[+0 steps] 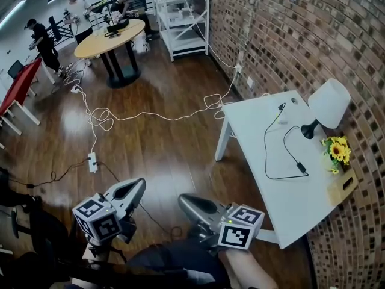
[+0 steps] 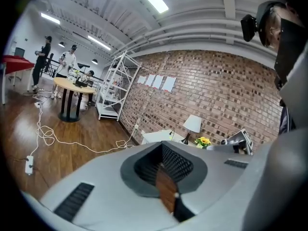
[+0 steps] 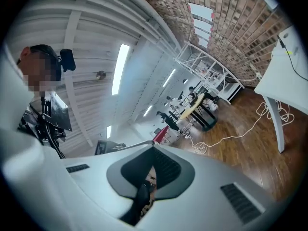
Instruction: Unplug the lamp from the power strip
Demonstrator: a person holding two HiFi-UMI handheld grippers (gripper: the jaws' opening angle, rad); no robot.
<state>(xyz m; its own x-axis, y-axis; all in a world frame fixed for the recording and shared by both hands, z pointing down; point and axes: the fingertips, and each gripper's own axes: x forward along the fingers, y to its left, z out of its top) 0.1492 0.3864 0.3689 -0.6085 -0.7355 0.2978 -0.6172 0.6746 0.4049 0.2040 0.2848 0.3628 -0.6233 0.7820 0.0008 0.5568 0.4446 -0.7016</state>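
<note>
Wood floor [image 1: 162,143] fills most of the head view, and a brick wall [image 1: 283,35] runs down the right side. White table [image 1: 252,131] stands against that wall. Round table [image 1: 108,38] and white shelf [image 1: 183,17] sit at the far end, with people around the round table.

Left gripper [image 1: 135,188]: low in the head view, close to the person's body, over bare floor. Its own view shows the jaws together with nothing between them. Right gripper [image 1: 186,202]: just beside the left and equally low. Jaws are together and empty in its own view.

Lamp [image 1: 328,104]: white shade on a black base, upright on the far corner of the white table, next to the wall. It is well apart from both grippers and not between either pair of jaws. Sunflowers [image 1: 337,151] stand just beside the lamp base.

Black cord [image 1: 265,149] loops from the lamp base across the tabletop toward the back edge. What its end plugs into cannot be made out.

Power strip [image 1: 92,161]: white, flat on the floor, left of the grippers and apart from them. A white cable [image 1: 156,116] trails across the floor.
</note>
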